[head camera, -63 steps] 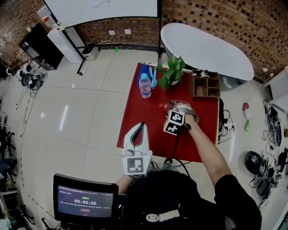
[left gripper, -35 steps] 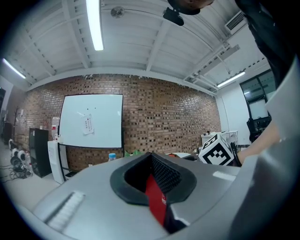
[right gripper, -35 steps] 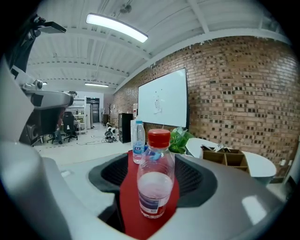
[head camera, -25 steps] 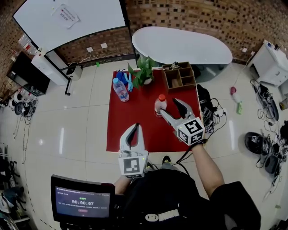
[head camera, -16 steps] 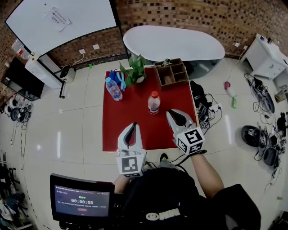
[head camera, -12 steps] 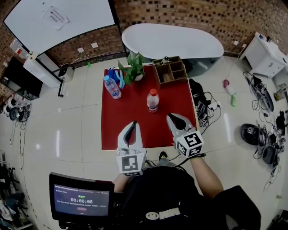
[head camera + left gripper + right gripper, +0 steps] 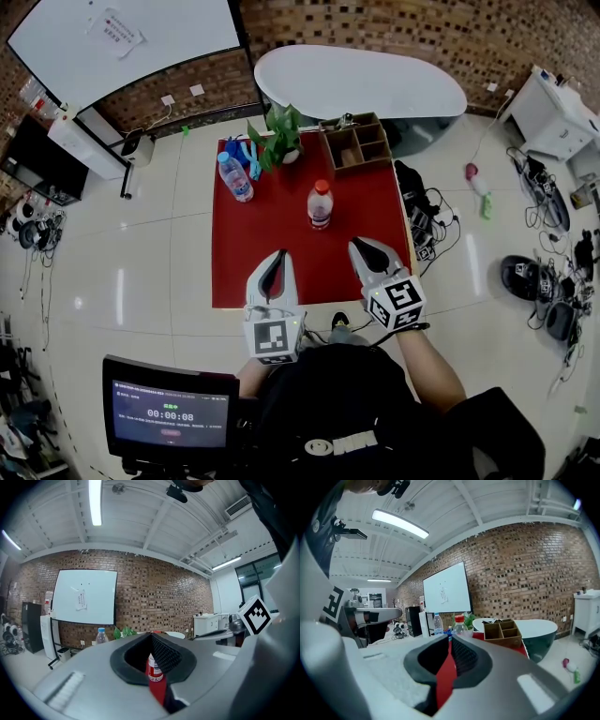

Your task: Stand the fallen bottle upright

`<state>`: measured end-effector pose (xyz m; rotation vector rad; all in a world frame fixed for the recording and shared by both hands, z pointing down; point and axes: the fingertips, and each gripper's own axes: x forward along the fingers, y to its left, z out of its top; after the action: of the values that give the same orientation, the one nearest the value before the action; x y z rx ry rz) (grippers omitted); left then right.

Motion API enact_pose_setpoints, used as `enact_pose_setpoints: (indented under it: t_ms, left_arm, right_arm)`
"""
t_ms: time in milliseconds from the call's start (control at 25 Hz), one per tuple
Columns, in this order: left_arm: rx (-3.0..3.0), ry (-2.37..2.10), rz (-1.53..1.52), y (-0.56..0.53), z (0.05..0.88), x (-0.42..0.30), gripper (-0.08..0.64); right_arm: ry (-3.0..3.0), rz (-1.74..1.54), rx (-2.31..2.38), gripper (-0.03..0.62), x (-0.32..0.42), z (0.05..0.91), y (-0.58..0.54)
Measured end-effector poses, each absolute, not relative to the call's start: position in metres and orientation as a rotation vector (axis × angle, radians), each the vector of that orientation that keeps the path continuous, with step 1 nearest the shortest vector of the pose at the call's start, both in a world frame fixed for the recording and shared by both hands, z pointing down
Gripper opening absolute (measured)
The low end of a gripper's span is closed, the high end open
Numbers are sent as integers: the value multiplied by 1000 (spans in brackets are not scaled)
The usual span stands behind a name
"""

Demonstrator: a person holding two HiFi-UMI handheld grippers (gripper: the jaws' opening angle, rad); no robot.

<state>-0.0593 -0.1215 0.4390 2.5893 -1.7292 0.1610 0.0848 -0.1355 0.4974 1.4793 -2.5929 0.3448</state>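
The red-capped bottle point(image 7: 320, 204) is being supported upright by the red table point(image 7: 272, 239), near its middle, with nothing touching it. The right gripper point(image 7: 361, 247) is being held over the table's near edge, well apart from the bottle. Its jaws are being pressed together with nothing gripped between them, and only a thin slit is being left, through which the red surface is being shown. The left gripper point(image 7: 277, 258) is being held beside it at the same edge, its jaws likewise being closed on nothing; in the left gripper view the bottle is being framed in line beyond them. At the table's far edge a blue-capped bottle point(image 7: 234, 176), a green plant point(image 7: 278, 131) and a wooden compartment box point(image 7: 356, 147) are being carried. The table is being surrounded by pale tiled floor point(image 7: 141, 253). A white oval tub point(image 7: 361, 82), a whiteboard point(image 7: 122, 37) and a brick wall point(image 7: 403, 23) are being shown behind it.
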Motion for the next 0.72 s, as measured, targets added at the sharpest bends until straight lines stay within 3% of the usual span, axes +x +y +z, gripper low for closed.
enact_pose_setpoints:
  t_ms: [720]
  left_arm:
    - [2609, -1730, 136, -121, 442, -61, 8]
  right_arm:
    - [-2572, 290, 1491, 5, 82, 495, -135]
